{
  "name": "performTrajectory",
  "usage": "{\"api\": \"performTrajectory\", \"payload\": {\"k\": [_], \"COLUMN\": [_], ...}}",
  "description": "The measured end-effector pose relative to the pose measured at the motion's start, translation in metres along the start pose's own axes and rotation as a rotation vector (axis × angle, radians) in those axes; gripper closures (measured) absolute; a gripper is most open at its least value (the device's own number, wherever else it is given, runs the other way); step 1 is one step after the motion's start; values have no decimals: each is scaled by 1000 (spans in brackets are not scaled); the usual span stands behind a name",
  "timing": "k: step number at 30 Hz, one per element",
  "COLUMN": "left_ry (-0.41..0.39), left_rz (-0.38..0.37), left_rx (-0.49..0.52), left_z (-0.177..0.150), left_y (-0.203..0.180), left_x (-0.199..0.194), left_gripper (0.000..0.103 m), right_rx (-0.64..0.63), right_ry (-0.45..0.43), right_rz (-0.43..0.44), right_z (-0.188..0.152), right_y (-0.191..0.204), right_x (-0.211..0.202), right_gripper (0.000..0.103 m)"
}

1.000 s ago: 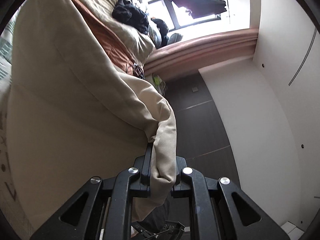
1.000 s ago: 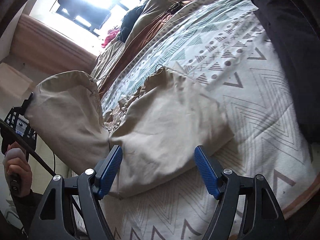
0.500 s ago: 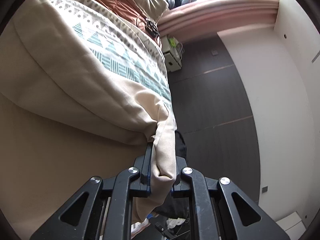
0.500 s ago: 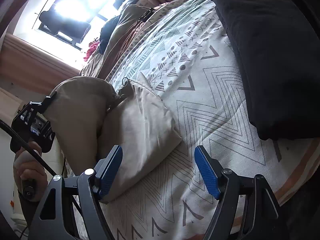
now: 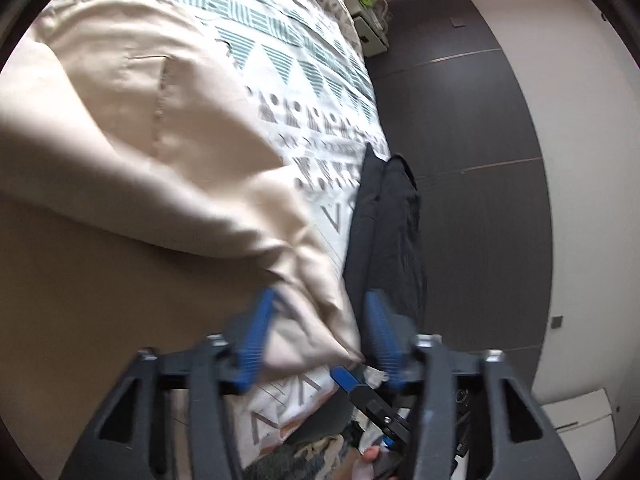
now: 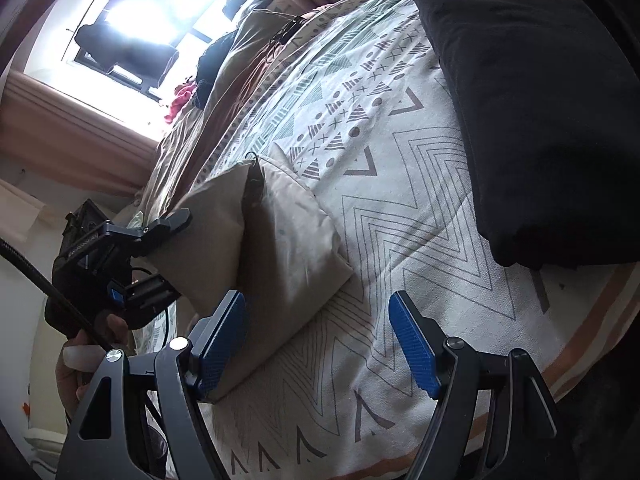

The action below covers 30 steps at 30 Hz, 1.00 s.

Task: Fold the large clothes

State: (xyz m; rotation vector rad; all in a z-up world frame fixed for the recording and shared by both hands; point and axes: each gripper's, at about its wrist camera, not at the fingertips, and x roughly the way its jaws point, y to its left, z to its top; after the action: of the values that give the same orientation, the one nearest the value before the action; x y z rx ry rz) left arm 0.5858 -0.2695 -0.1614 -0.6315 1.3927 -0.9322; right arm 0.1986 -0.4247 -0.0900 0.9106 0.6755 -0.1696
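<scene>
A beige garment (image 5: pixel 140 120) lies folded over on the patterned bedspread (image 5: pixel 312 80). My left gripper (image 5: pixel 318 336) is opening. The garment's loose corner (image 5: pixel 316 312) still lies between the blue pads, which stand apart from it. In the right wrist view the same beige garment (image 6: pixel 288 240) is a doubled stack on the bedspread (image 6: pixel 400 220). My right gripper (image 6: pixel 316 344) hangs open just above the bed at the stack's near corner. Its left pad (image 6: pixel 218 344) overlaps the fabric's edge, and nothing is held.
A black garment (image 6: pixel 540 100) lies along the bed's right side and also shows as a black garment (image 5: pixel 392 220) at the bed's edge. A brown blanket (image 6: pixel 240 92) and piled clothes (image 6: pixel 216 64) sit near the window. A hand (image 6: pixel 80 356) holds the left gripper's handle. Dark floor (image 5: pixel 460 160) runs beside the bed.
The left gripper swung down onto the bed with the beige fold, then its jaws parted off the fabric. The garment now lies doubled over. The right gripper's view shifted slightly across the bed.
</scene>
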Motion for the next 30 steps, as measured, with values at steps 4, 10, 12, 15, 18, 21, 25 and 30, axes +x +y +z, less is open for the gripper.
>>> {"api": "performTrajectory", "payload": {"k": [4, 10, 12, 15, 18, 21, 25, 30], "left_ry": [0, -70, -104, -160, -213, -252, -285, -296], "left_rz": [-10, -1, 4, 54, 106, 169, 257, 310], "left_rx": [47, 56, 44, 33, 12, -22, -53, -111], "left_z": [-13, -18, -14, -18, -28, -37, -51, -69], "left_y": [-9, 0, 3, 16, 34, 54, 80, 116], "left_x": [-12, -50, -61, -84, -113, -135, -150, -159], "left_gripper": [24, 24, 24, 24, 24, 24, 24, 24], "right_rx": [-7, -45, -53, -60, -88, -108, -118, -135], "right_ry": [5, 22, 26, 24, 21, 19, 34, 12], "right_rz": [15, 61, 69, 61, 35, 6, -17, 73], "right_z": [0, -3, -2, 2, 5, 9, 13, 14], "right_y": [4, 17, 19, 21, 27, 34, 40, 41], "right_x": [0, 14, 24, 42, 58, 74, 93, 90], "right_gripper": [30, 30, 30, 30, 30, 32, 68, 95]}}
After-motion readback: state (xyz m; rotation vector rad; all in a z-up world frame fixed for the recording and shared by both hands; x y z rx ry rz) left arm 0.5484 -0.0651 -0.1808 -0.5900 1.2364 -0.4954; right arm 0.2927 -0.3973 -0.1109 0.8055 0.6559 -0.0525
